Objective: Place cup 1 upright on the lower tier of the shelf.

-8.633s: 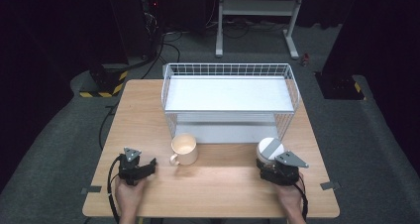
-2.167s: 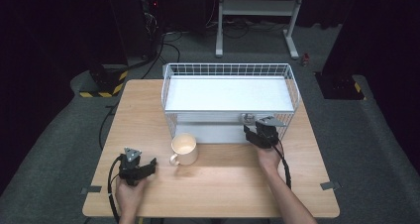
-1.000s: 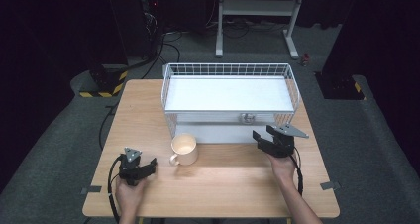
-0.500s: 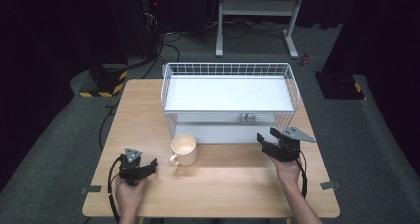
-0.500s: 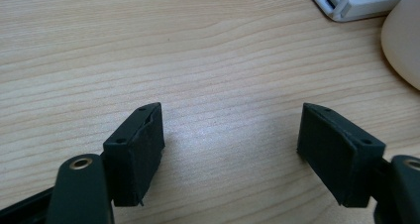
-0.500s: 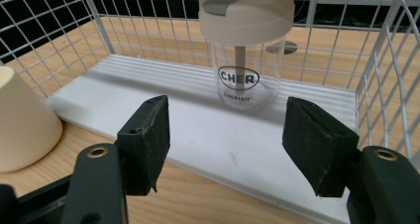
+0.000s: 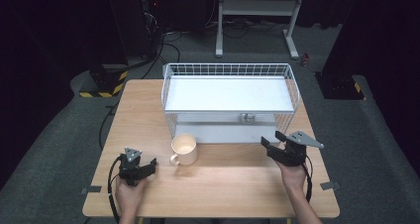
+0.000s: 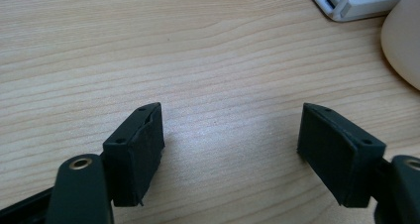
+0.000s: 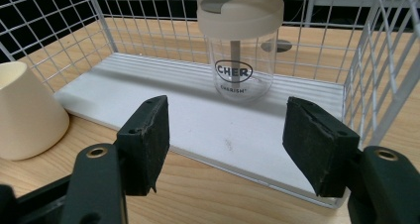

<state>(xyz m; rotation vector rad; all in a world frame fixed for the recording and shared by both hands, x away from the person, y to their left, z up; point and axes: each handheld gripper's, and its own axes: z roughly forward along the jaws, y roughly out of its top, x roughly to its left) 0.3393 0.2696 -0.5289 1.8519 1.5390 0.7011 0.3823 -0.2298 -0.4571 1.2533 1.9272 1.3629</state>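
A clear glass tumbler (image 9: 241, 50) with a cream lid stands upright on the lower shelf of a white wire rack (image 7: 228, 92); in the high view the tumbler (image 7: 246, 118) sits at that shelf's front right. My right gripper (image 7: 272, 140) is open on the table just in front of the rack, and its jaws (image 9: 225, 125) point at the tumbler with a gap between them and it. A cream mug (image 7: 184, 148) stands on the table left of centre. My left gripper (image 7: 150, 166) rests open at the front left, with bare wood between its jaws (image 8: 230, 130).
The wooden table (image 7: 223, 184) has free room along its front and left. The mug's side (image 8: 403, 40) and a rack corner (image 8: 346, 1) lie beyond the left gripper. The rack's wire wall (image 9: 386, 60) stands close on the right gripper's right. Dark floor surrounds the table.
My right gripper carried the tumbler from the table's front right into the rack's lower shelf, let go of it and drew back toward the front edge. The left gripper and mug stayed put.
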